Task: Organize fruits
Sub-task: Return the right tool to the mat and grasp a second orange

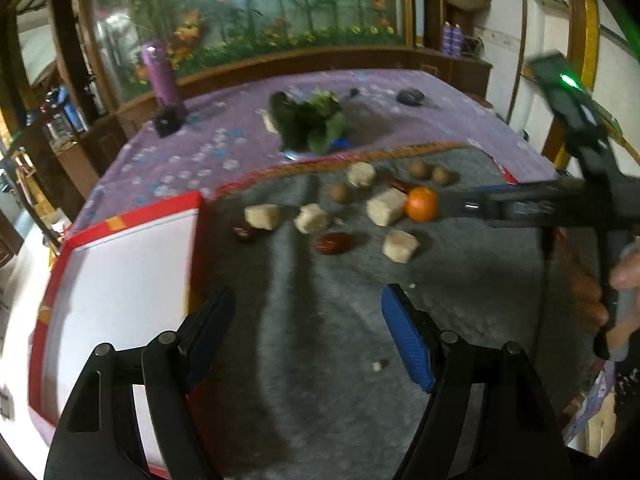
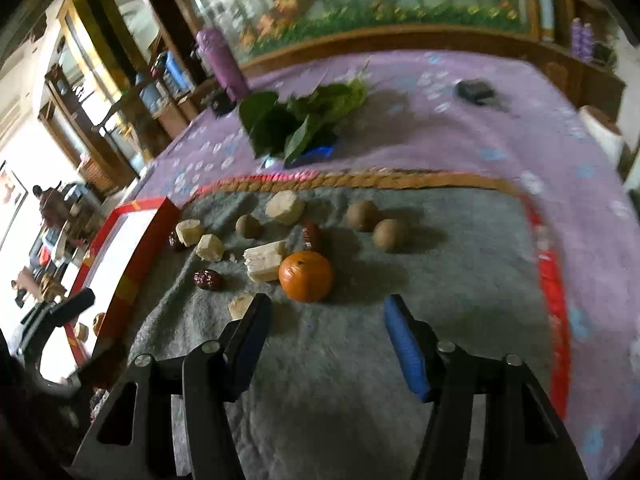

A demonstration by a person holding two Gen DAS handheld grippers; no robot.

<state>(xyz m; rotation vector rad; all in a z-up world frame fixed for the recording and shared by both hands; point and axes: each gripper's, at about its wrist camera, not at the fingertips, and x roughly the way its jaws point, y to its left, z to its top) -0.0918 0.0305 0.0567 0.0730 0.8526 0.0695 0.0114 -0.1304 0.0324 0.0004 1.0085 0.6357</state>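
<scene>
The near half of the grey mat [image 2: 340,400] lies bare, so both grippers have open room ahead of their tips. Farther in, the way is crowded: an orange [image 2: 306,276] touches a pale chunk [image 2: 264,261], with dates [image 2: 208,279], more chunks and brown round fruits [image 2: 362,216] scattered close together. A red-rimmed box [image 1: 120,280] walls the mat's left edge. Beyond the mat stand leafy greens [image 2: 296,120] and a purple bottle [image 2: 222,62]. In the left view the right gripper [image 1: 456,206] reaches across beside the orange.

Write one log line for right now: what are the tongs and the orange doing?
left tongs: open, empty | right tongs: open, empty, just short of orange | orange: on grey mat, touching pale chunk | box: beside mat
</scene>
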